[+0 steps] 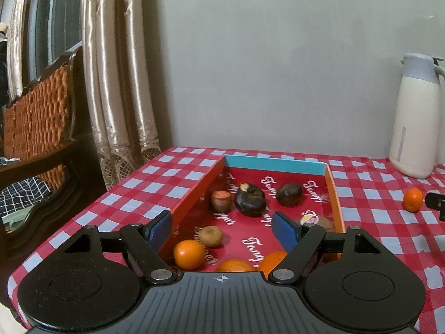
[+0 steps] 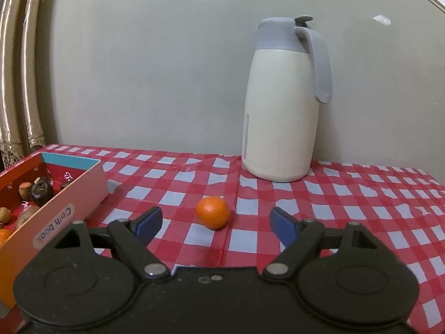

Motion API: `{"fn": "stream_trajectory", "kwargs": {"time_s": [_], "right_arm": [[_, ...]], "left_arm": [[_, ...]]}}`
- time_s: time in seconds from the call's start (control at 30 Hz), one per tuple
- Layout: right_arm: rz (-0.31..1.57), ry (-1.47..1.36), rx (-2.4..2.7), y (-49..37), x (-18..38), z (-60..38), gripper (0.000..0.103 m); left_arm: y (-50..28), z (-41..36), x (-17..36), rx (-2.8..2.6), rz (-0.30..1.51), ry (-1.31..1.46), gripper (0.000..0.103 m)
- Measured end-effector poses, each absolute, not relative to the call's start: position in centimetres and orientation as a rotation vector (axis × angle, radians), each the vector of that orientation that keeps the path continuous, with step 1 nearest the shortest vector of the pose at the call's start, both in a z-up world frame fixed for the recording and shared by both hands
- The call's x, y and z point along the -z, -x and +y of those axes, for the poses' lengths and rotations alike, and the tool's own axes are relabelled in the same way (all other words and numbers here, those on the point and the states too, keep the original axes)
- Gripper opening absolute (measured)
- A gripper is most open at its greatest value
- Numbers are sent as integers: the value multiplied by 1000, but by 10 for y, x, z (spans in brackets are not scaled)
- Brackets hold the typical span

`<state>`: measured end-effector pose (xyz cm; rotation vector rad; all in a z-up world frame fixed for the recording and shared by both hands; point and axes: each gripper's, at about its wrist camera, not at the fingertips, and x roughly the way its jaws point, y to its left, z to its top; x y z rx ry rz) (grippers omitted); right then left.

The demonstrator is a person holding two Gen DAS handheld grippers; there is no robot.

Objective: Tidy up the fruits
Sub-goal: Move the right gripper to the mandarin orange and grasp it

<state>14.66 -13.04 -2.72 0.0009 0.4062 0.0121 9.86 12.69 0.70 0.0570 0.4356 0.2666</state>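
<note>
A red cardboard box (image 1: 194,192) lies on the checked tablecloth and holds several fruits: oranges (image 1: 189,253), a kiwi (image 1: 212,235), dark fruits (image 1: 249,199) and a brown cut fruit (image 1: 221,200). My left gripper (image 1: 222,229) is open and empty, hovering over the box's near end. A loose orange (image 2: 213,212) lies on the cloth right of the box; it also shows in the left wrist view (image 1: 413,199). My right gripper (image 2: 215,222) is open and empty, just short of that orange. The box (image 2: 64,208) is at its left.
A cream and grey thermos jug (image 2: 281,111) stands at the back by the wall, behind the loose orange. Curtains (image 1: 116,83) and a wicker chair (image 1: 39,117) are beyond the table's left edge. The wall closes the far side.
</note>
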Motion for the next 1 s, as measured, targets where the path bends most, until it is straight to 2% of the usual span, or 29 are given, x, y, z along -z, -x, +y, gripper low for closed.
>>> {"fn": "stream_trajectory", "kwargs": {"time_s": [0.13, 0.33, 0.63, 0.8, 0.93, 1.0], "right_arm": [[412, 12, -16, -153, 29, -126, 83], [436, 19, -17, -168, 34, -120, 74], [482, 35, 5, -195, 42, -114, 66], [511, 24, 17, -206, 46, -119, 51], [522, 18, 18, -211, 48, -120, 51], [533, 16, 20, -215, 50, -120, 40]], "left_arm": [[-98, 140, -8, -292, 430, -45, 78], [-95, 168, -8, -358, 427, -21, 78], [-100, 203, -1, -428, 448, 15, 78], [-101, 208, 0, -431, 451, 16, 78], [-100, 209, 0, -428, 454, 15, 78], [-99, 210, 1, -428, 455, 13, 78]]}}
